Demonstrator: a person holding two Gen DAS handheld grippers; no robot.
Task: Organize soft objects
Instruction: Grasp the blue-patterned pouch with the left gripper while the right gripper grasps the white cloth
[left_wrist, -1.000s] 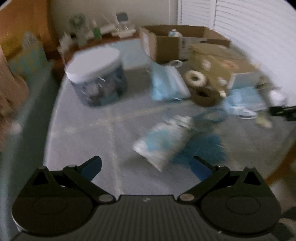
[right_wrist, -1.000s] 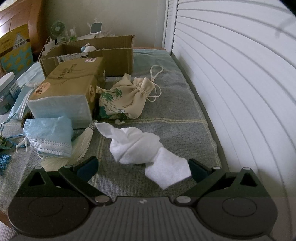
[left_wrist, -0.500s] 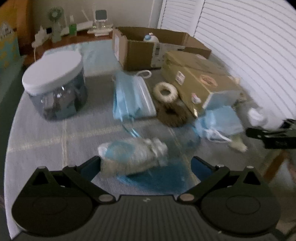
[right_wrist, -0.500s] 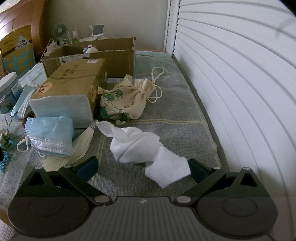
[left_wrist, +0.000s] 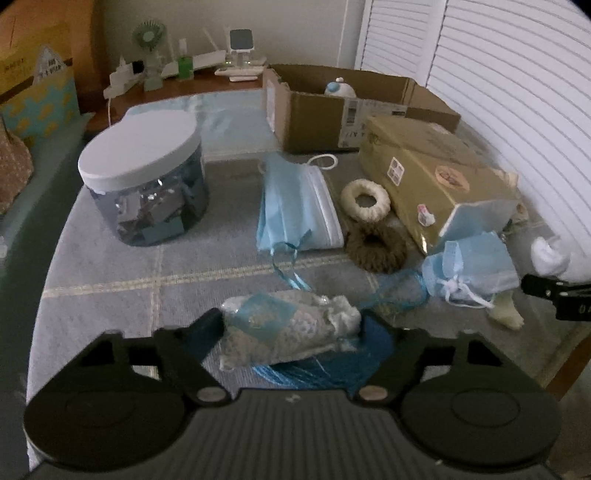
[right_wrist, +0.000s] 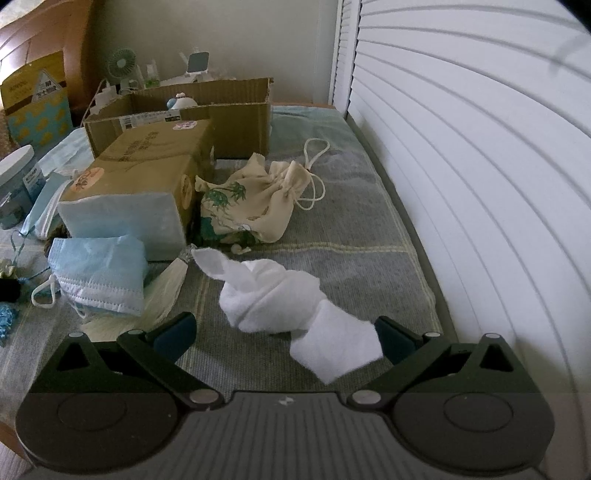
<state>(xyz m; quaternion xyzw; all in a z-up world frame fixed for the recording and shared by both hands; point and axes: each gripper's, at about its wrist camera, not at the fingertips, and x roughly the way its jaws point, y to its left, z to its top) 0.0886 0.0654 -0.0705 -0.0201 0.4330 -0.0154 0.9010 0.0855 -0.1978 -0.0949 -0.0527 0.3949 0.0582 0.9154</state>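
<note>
In the left wrist view a grey-white lace pouch with a blue tag (left_wrist: 288, 328) lies on a blue tassel (left_wrist: 325, 369), between the fingers of my open left gripper (left_wrist: 291, 332). Blue face masks (left_wrist: 299, 203), a cream ring (left_wrist: 365, 201), a brown scrunchie (left_wrist: 376, 245) and a folded mask (left_wrist: 472, 273) lie beyond. In the right wrist view my open right gripper (right_wrist: 284, 336) straddles a crumpled white cloth (right_wrist: 280, 295). A printed drawstring bag (right_wrist: 251, 203), a folded mask (right_wrist: 99, 273) and a cream tassel (right_wrist: 162, 288) lie near it.
A white-lidded jar (left_wrist: 147, 177) stands at the left. An open cardboard box (left_wrist: 332, 107) and a closed tan box (left_wrist: 428, 173) sit at the back; both show in the right wrist view (right_wrist: 177, 118). White louvred doors (right_wrist: 480, 184) run along the right. The table edge (left_wrist: 569, 365) is near right.
My left gripper has swung right and moved in over the lace pouch, which now lies between its fingers. My right gripper has barely moved.
</note>
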